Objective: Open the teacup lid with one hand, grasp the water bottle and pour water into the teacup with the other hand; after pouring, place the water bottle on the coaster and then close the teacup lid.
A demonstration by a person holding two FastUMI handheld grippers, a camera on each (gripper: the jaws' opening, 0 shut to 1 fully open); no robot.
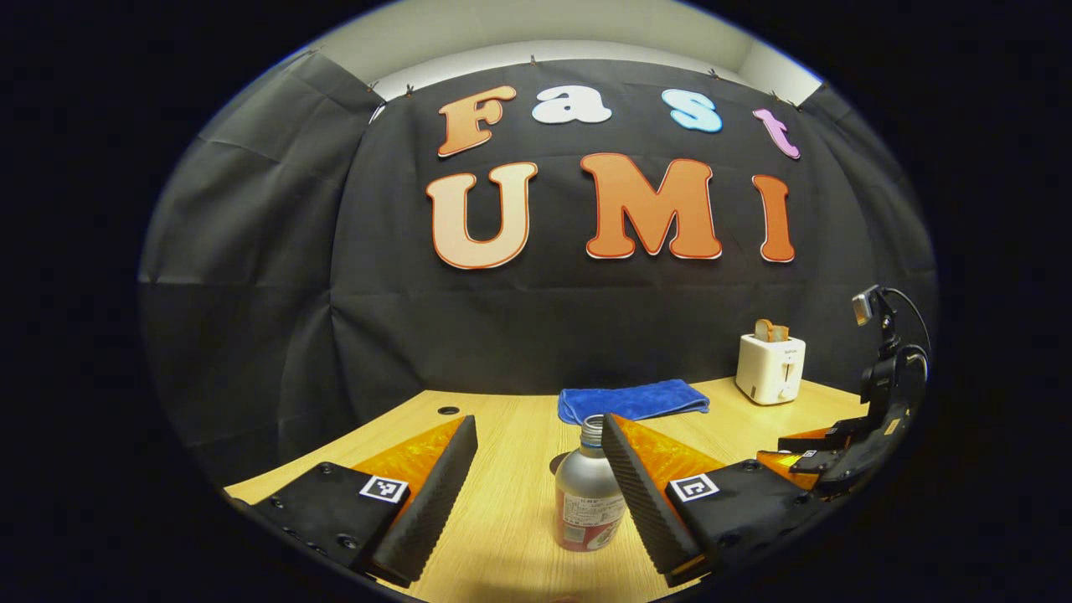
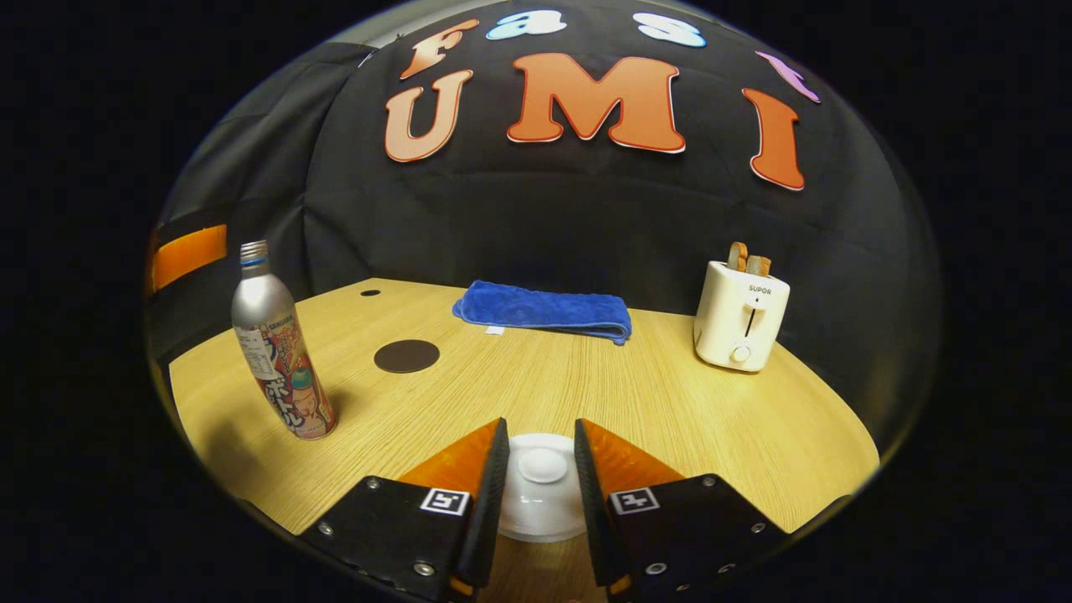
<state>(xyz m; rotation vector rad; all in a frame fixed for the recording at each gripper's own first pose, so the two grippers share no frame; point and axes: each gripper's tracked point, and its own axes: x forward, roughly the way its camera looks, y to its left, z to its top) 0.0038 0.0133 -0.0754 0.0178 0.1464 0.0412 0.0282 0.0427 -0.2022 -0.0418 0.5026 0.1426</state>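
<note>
left claw wide around bottle, right claw straddling lid

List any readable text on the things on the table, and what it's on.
"SUPOR": on the front of the toaster.
Bottle: the label carries print, but it is too small and blurred to read.

folded blue cloth at the table's back edge, white toaster holding toast, right of it
</note>
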